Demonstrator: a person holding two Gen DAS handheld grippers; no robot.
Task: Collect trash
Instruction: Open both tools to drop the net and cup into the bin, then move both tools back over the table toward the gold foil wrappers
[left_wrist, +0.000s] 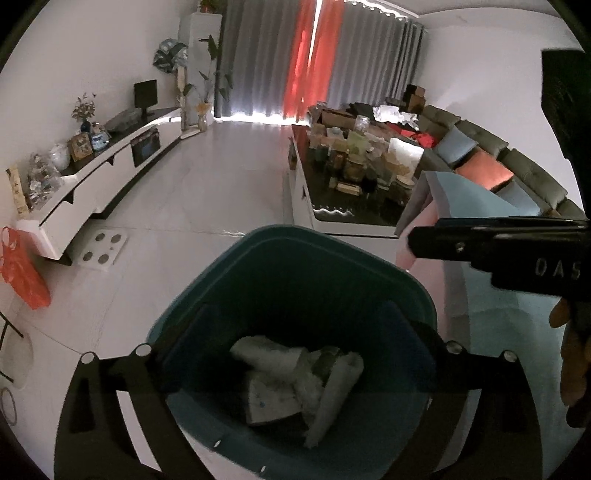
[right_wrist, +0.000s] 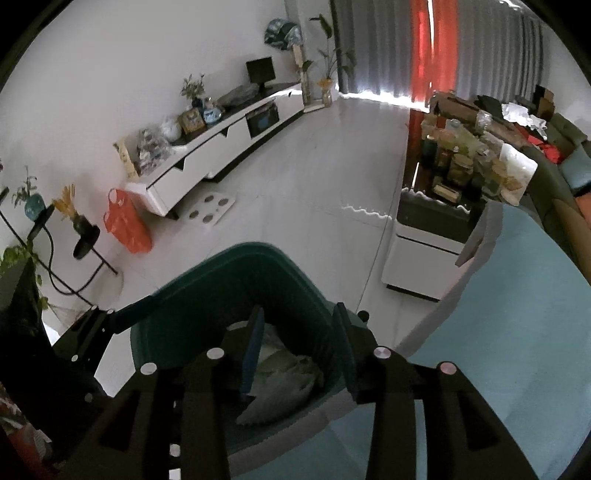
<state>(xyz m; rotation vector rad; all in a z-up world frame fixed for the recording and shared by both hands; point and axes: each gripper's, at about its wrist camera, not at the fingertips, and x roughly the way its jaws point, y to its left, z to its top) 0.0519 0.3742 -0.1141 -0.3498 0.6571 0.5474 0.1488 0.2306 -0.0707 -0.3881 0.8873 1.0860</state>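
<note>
A dark teal trash bin stands on the pale floor, with crumpled white paper and wrappers lying inside. My left gripper is open, its fingers spread wide around the bin's top. My right gripper is open and empty, its blue pads over the bin, above the trash inside. The right gripper's black body shows at the right of the left wrist view.
A light blue mat lies on the right. A coffee table crowded with jars and boxes stands ahead, a sofa beyond it. A white TV cabinet runs along the left wall, with an orange bag hanging at its end.
</note>
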